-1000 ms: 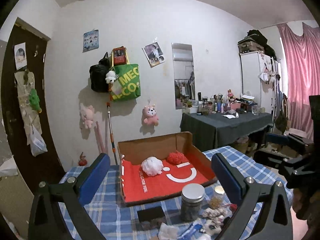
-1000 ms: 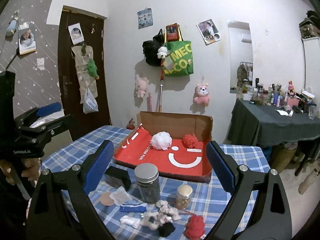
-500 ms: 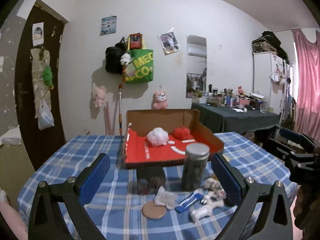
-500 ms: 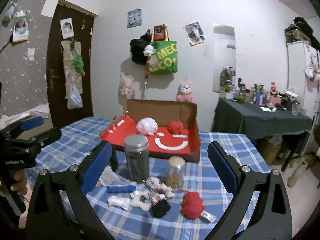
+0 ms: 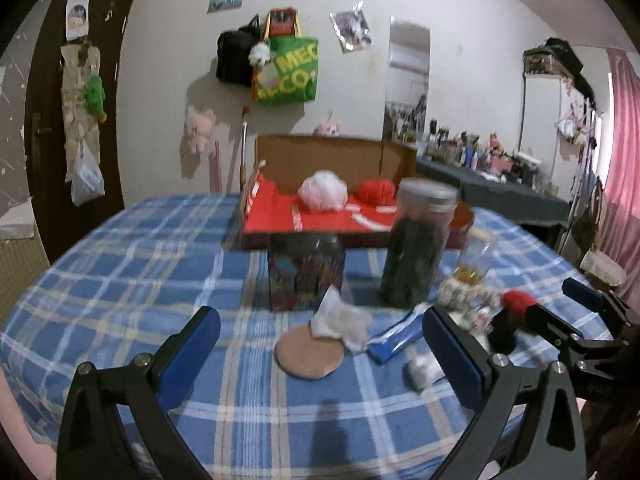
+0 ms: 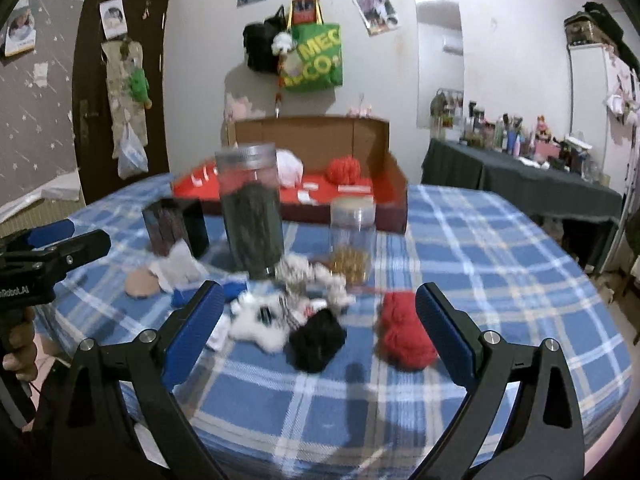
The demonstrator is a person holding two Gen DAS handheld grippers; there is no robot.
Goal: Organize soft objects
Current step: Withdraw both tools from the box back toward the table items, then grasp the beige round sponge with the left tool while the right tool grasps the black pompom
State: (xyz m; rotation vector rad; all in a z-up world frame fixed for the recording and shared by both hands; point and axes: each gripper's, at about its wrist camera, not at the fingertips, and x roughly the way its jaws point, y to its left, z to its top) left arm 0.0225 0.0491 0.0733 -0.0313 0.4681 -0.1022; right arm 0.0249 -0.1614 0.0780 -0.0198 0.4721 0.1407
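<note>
A red-lined cardboard box (image 5: 340,222) (image 6: 394,184) at the table's far side holds a white puff (image 5: 324,191) and a red yarn ball (image 5: 376,191) (image 6: 343,171). Near the front lie a red yarn bundle (image 6: 404,334), a black pom-pom (image 6: 318,338) and a white fluffy toy (image 6: 260,320). My right gripper (image 6: 316,320) is open and empty, low over these soft things. My left gripper (image 5: 320,344) is open and empty above a crumpled white cloth (image 5: 340,318) and a round tan pad (image 5: 309,351).
A tall dark-filled jar (image 6: 250,210) (image 5: 416,244), a small jar with gold beads (image 6: 352,240), a dark printed tin (image 5: 306,270) and a blue wrapper (image 5: 394,342) stand on the blue plaid table (image 5: 120,280). A dark-clothed side table (image 6: 520,176) is at the right.
Both grippers have dropped lower and come closer to the front of the table. The items near the table front now look larger. Both stay open.
</note>
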